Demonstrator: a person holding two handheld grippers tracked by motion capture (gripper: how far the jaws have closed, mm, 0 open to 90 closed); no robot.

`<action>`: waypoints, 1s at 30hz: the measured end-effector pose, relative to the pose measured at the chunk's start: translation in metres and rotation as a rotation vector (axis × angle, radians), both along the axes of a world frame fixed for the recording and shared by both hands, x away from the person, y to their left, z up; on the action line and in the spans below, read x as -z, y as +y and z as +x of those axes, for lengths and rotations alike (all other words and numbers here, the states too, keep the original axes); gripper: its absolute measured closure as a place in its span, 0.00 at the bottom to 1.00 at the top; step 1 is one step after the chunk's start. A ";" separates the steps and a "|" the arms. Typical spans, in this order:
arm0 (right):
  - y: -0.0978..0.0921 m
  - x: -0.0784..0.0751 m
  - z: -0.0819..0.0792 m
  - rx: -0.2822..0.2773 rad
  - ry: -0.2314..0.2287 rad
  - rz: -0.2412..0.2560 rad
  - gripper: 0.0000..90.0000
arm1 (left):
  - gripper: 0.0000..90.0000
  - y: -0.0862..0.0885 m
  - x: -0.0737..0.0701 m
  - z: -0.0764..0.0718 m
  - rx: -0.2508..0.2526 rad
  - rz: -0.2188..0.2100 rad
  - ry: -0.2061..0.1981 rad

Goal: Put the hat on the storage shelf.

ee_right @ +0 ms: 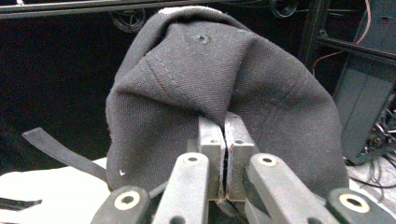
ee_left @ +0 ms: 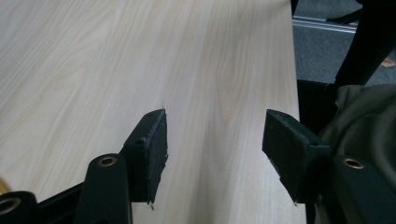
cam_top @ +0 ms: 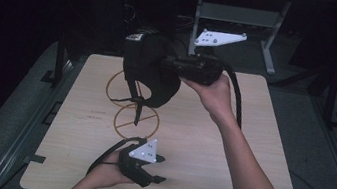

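One black fabric cap, upper centre of the frame. Two yellow wire rings crossed by spokes, centre left. Two black hand-held grippers: one lower centre, one upper centre. One pale wooden tabletop.

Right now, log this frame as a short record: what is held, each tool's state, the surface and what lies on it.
held item: black cap, lifted above the table, strap hanging down
right tool: shut on the cap's fabric
left tool: open, nothing between its jaws, low over the near table edge
surface: light wooden table
on the table: yellow-brown rings, partly under the cap
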State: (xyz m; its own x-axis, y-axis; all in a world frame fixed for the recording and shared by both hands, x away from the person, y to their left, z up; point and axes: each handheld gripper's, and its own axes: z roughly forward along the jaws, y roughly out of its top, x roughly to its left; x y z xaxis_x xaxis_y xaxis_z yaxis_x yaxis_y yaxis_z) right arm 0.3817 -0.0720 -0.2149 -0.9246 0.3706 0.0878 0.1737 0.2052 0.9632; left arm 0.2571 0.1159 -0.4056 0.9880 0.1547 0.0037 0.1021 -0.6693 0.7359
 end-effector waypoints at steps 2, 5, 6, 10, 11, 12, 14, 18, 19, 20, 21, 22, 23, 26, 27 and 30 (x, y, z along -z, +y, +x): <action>0.007 0.000 0.003 -0.009 0.000 -0.001 0.98 | 0.44 -0.002 -0.001 -0.001 0.008 0.003 -0.007; 0.019 -0.001 0.006 -0.015 0.000 -0.005 0.98 | 0.44 -0.004 0.000 -0.002 0.016 0.008 -0.012; 0.023 0.000 0.008 -0.019 0.003 -0.006 0.98 | 0.44 -0.004 0.001 -0.002 0.015 0.011 -0.010; 0.037 0.002 0.015 -0.029 0.017 -0.003 0.98 | 0.45 -0.004 0.002 -0.002 0.009 0.008 0.006; 0.037 0.002 0.015 -0.029 0.017 -0.003 0.98 | 0.45 -0.004 0.002 -0.002 0.009 0.008 0.006; 0.045 0.005 0.020 -0.027 0.033 -0.015 0.97 | 0.45 -0.004 0.002 -0.001 0.013 0.007 0.002; 0.051 0.007 0.026 -0.022 0.048 -0.023 0.97 | 0.45 -0.005 0.001 -0.002 0.010 0.012 0.006; 0.062 0.009 0.034 -0.017 0.068 -0.023 0.97 | 0.45 -0.006 0.003 -0.002 0.018 0.019 0.002; 0.062 0.009 0.034 -0.017 0.068 -0.023 0.97 | 0.45 -0.006 0.003 -0.002 0.018 0.019 0.002; 0.064 0.010 0.035 -0.015 0.064 -0.028 0.97 | 0.45 -0.007 0.004 -0.002 0.021 0.022 0.007; 0.074 0.011 0.037 -0.014 0.064 -0.042 0.96 | 0.45 -0.009 0.005 -0.002 0.028 0.036 0.004; 0.074 0.011 0.037 -0.014 0.064 -0.042 0.96 | 0.45 -0.009 0.005 -0.002 0.028 0.036 0.004; 0.084 0.014 0.041 -0.010 0.068 -0.037 0.94 | 0.45 -0.010 0.007 -0.003 0.020 0.031 0.020; 0.096 0.018 0.043 -0.021 0.078 -0.048 0.87 | 0.45 -0.012 0.009 -0.005 0.022 0.035 0.020; 0.100 0.020 0.043 -0.028 0.076 -0.065 0.83 | 0.45 -0.011 0.008 -0.005 0.025 0.039 0.019; 0.100 0.022 0.041 -0.029 0.077 -0.081 0.67 | 0.44 -0.009 0.009 -0.004 0.017 0.026 0.018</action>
State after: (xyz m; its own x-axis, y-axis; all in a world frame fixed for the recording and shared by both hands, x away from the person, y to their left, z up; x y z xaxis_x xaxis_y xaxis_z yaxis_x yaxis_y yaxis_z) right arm 0.4225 0.0278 -0.2370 -0.9265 0.3530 0.1301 0.2398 0.2876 0.9272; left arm 0.2530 0.1069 -0.4149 0.9903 0.1383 -0.0107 0.1041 -0.6898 0.7165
